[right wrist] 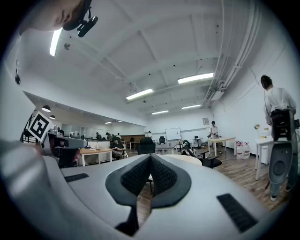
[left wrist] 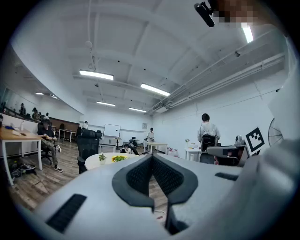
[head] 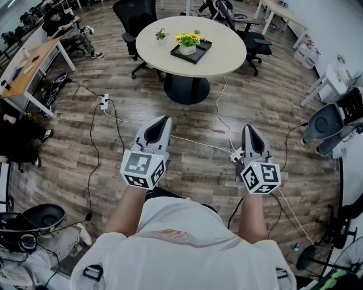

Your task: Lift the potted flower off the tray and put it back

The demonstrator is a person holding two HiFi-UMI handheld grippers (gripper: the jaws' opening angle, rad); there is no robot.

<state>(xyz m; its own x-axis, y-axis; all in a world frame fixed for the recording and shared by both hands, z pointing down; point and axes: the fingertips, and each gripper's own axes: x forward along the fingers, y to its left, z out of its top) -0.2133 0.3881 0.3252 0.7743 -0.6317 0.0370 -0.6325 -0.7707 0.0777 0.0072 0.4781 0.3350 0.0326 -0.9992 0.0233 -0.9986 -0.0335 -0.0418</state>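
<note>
I see both grippers low in the head view, held level over the wood floor (head: 187, 170), well short of the round bench (head: 227, 59) at top centre. Left gripper (head: 164, 119), lower left of centre: jaws shut tip to tip, nothing btwn them. Right gripper (head: 249, 128), lower right of centre: same, jaws together and empty. The potted flower (head: 188, 44), yellow blooms in a white pot, stands upright on the black tray (head: 203, 50) near the bench's middle, well apart from both grippers. A small green plant (head: 161, 35) sits just left of the tray. Cables (head: 93, 141) trail across the floor at left, w/ a black office chair (head: 135, 17) behind the bench at the top
</note>
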